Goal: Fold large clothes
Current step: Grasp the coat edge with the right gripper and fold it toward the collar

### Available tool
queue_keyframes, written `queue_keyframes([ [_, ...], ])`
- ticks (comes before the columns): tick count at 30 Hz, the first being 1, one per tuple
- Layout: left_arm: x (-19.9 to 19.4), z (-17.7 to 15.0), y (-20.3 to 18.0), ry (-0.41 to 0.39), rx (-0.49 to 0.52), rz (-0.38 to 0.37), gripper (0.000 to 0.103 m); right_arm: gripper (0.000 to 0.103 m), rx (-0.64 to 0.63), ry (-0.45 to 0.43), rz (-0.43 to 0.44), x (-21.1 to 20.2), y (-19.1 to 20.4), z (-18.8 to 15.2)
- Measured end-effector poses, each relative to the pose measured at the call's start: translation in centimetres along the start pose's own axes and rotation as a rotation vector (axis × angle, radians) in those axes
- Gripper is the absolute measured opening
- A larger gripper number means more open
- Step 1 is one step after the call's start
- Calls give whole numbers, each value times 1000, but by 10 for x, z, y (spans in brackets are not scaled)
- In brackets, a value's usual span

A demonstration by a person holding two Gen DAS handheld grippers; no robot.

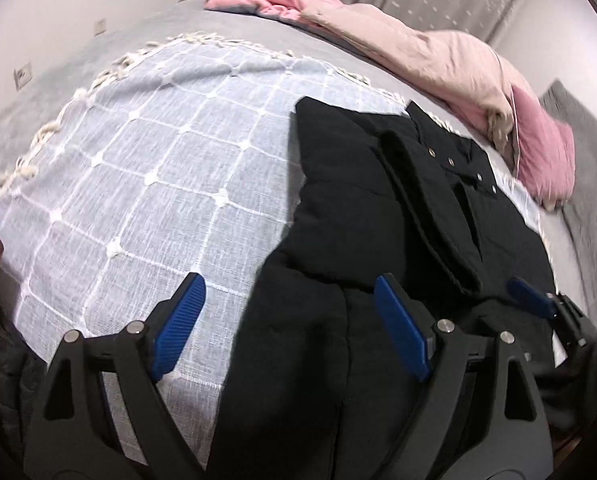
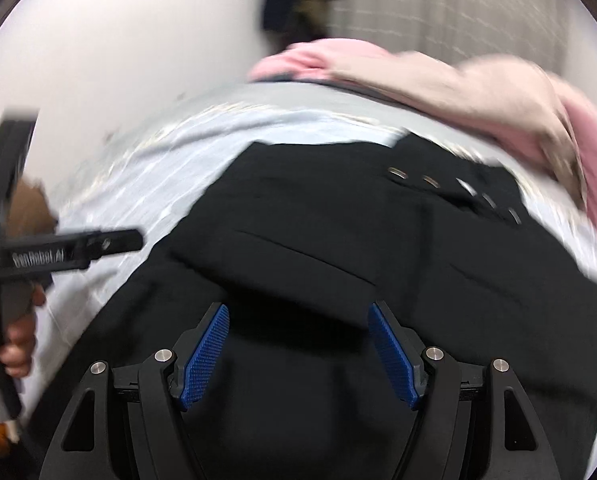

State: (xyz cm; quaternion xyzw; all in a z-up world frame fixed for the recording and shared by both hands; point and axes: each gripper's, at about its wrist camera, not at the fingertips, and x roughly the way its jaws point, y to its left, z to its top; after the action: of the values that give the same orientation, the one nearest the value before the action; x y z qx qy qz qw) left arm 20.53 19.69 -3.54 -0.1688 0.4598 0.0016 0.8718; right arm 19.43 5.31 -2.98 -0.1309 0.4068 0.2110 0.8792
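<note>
Jacket [image 1: 350, 216] noted: black, padded, lying flat on the pale checked throw [image 1: 138, 184] that covers the bed, directly ahead of and beneath both of your grippers. Its long axis runs from your grippers away toward the far edge of the bed, collar end farthest from you, a line of metal snaps [image 1: 450, 161] near that end. A folded flap lies across its upper part, slanting from far left to near right.

Your left gripper [image 1: 290, 320] is released, jaws spread wide, nothing between the pads; the left pad hangs over the throw, the right over the jacket's edge.

Your right gripper [image 2: 298, 348] is likewise released, jaws apart above the black fabric, gripping nothing.

Legible writing: "GenRobot.AI" on the left gripper's body in the right wrist view.

Pink and beige clothes [image 1: 438, 52] lie beyond the jacket.
</note>
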Motion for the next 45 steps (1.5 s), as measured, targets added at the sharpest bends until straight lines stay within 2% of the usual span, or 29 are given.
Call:
queue_keyframes([
  [2, 1, 1, 2, -12, -17, -5, 86, 73, -118, -4, -82, 17, 23, 8],
  [4, -1, 1, 4, -24, -23, -14, 86, 69, -182, 15, -145, 34, 32, 13],
  [5, -3, 1, 3, -31, -24, -21, 86, 52, -189, 18, -172, 41, 30, 16],
  [7, -5, 1, 3, -44, -19, -35, 84, 23, -165, 32, -172, 48, 20, 19],
  [9, -4, 1, -1, -54, -7, -53, 78, 17, -86, 25, -116, 45, 1, 25],
  [10, -3, 0, -2, -54, -2, -64, 76, 16, -38, -23, -98, 34, -13, 26],
  [13, 0, -3, -7, -57, 12, -75, 76, 15, 77, -131, -118, 4, -52, 22],
  [15, 2, -4, -10, -55, 19, -67, 76, 15, 204, -162, -102, -13, -90, 11],
  [17, 4, -4, -11, -43, 17, -70, 76, 18, 359, -159, -43, -22, -134, -13],
  [18, 5, -4, -11, -37, 9, -79, 76, 20, 419, -150, 2, -24, -151, -24],
  [19, 4, -4, -10, -28, -5, -93, 76, 28, 475, -138, 55, -24, -167, -36],
  [20, 4, -4, -8, -17, -22, -108, 75, 40, 547, -132, 127, -25, -186, -52],
  [22, 1, -3, -6, 1, -49, -145, 75, 57, 663, -166, 215, -34, -213, -80],
  [26, 2, -3, 3, 34, -143, -274, 75, 58, 832, -231, 294, -42, -249, -118],
  [29, 13, -7, 4, 75, -200, -353, 68, 58, 809, -199, 297, -36, -248, -117],
  [33, 30, -14, -4, 128, -226, -388, 66, 57, 708, -160, 228, -28, -227, -104],
  [34, 36, -16, -5, 138, -235, -397, 62, 57, 695, -140, 180, -24, -224, -104],
  [36, 49, -18, -7, 135, -262, -436, 52, 53, 694, -122, 151, -14, -221, -106],
  [37, 57, -19, -6, 124, -275, -456, 39, 44, 696, -118, 161, -10, -220, -108],
  [38, 63, -19, -6, 121, -283, -453, 24, 39, 698, -114, 163, -7, -221, -109],
  [39, 69, -19, -6, 112, -290, -436, 16, 35, 694, -110, 136, -7, -219, -111],
  [40, 72, -19, -6, 86, -289, -411, 5, 23, 684, -114, 120, -7, -217, -111],
  [41, 71, -18, -6, 53, -282, -386, 5, 13, 671, -118, 110, -8, -214, -110],
  [43, 63, -15, -7, -1, -261, -331, 4, 10, 655, -121, 136, -10, -210, -108],
  [45, 58, -13, -13, -19, -214, -274, 4, 8, 630, -112, 158, -12, -202, -104],
])
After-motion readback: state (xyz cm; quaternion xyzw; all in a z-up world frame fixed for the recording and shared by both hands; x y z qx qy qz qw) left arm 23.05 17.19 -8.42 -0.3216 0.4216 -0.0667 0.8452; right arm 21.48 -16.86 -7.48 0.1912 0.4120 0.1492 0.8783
